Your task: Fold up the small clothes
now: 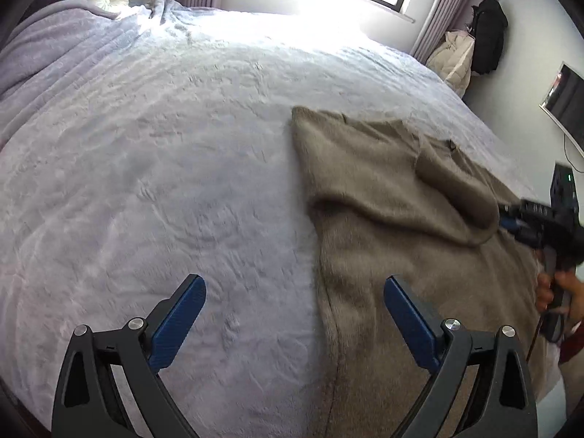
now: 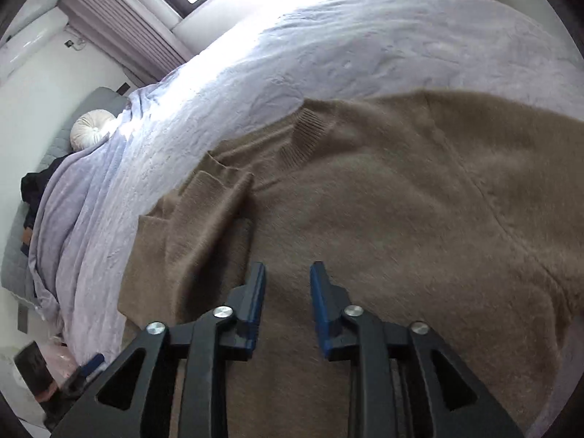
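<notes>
Brown knit sweater (image 1: pixel 394 219): lies spread on the lilac blanket (image 1: pixel 164 146), from 3 o'clock down to 6 o'clock in the left wrist view, one sleeve already laid across the body.

Left gripper (image 1: pixel 294 314): jaws spread wide, nothing between them, hanging over the sweater's left edge at 6 o'clock.

Right gripper (image 2: pixel 287 303): jaws partly drawn together with a clear gap; no fabric visibly pinched, sweater close beneath.

Sleeve cuff (image 2: pixel 204 197): at 9 o'clock of the right wrist view, loosely doubled.

Risks, as judged: the fuzzy knit may drag on the plush blanket and bunch; a narrow bite may catch one layer only, leaving the fold lopsided; the folded sleeve may slip open if the body is lifted quickly.
</notes>
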{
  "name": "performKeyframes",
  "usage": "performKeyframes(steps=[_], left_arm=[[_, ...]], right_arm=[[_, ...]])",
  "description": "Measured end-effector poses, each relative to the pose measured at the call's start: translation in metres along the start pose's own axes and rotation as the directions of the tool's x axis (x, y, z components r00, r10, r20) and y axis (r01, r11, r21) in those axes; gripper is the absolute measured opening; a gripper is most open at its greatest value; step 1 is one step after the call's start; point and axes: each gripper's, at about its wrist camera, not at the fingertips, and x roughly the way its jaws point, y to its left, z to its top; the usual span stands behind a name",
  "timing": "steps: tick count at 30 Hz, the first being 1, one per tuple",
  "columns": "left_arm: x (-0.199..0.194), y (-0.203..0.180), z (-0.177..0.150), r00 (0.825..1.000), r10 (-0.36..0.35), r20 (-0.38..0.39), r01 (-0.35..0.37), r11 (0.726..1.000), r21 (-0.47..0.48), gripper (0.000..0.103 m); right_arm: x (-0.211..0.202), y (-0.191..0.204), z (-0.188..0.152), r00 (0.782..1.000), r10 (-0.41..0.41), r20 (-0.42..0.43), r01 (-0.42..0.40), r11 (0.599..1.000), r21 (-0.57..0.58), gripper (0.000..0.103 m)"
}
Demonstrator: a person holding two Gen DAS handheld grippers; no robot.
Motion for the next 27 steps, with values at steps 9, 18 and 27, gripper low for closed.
performKeyframes(steps=[9,18,27], left_arm=[[0.066,-0.017,0.083,0.995,0.095,-0.034,-0.094,0.995,0.033,0.099],[0.121,-0.014,0.083,0.971,0.225,-0.085,-0.224,0.974,0.017,0.099],[0.118,-0.008,0.085,0.970,0.232,-0.076,-0.233,0.972,-0.003,0.102]], right_arm=[[0.027,0.024,0.023,0.963,0.268,-0.021,-0.267,0.963,0.042,0.071],[0.049,0.038,0.051,0.951,0.292,0.098,-0.297,0.954,0.043,0.014],[0.023,-0.070,0.014,0.980,0.103,0.170,-0.152,0.938,0.311,0.015]])
